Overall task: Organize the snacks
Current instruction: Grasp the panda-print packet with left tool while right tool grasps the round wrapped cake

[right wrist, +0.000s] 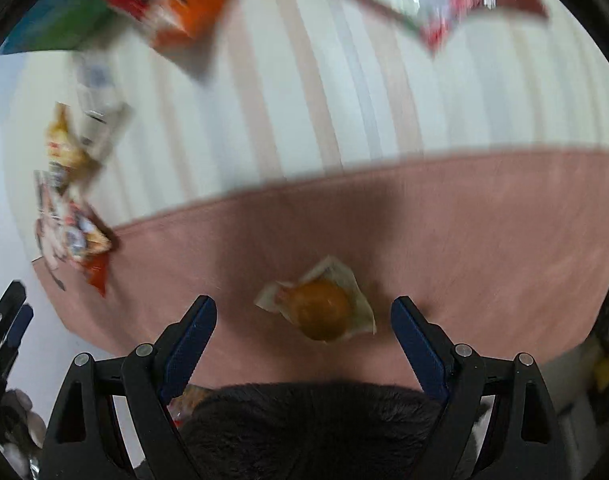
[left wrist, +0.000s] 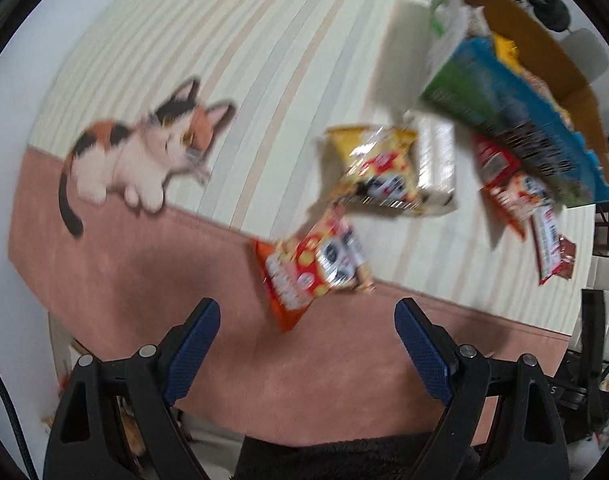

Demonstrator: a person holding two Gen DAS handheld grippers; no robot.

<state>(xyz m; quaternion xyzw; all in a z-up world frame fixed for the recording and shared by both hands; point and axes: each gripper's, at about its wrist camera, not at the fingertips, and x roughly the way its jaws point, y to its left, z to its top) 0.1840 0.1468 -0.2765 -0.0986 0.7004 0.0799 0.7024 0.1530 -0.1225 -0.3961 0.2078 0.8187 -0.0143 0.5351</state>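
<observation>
- Both views look down on a mat [left wrist: 152,280] with a pink band, cream stripes and a calico cat picture [left wrist: 144,156]; the frames are motion-blurred.
- The left gripper [left wrist: 307,344] is spread wide and empty, just short of an orange-red snack bag [left wrist: 312,268] lying across the pink-cream border.
- The right gripper [right wrist: 303,340] is likewise released and empty, with a small clear-wrapped round orange snack [right wrist: 320,308] lying on the pink band between its fingers.
- A yellow snack bag [left wrist: 378,168] and more packets lie near a blue-green box [left wrist: 516,120].
- Advice: settle first, straddle each packet's middle, close gently so the wrappers do not slip.
</observation>
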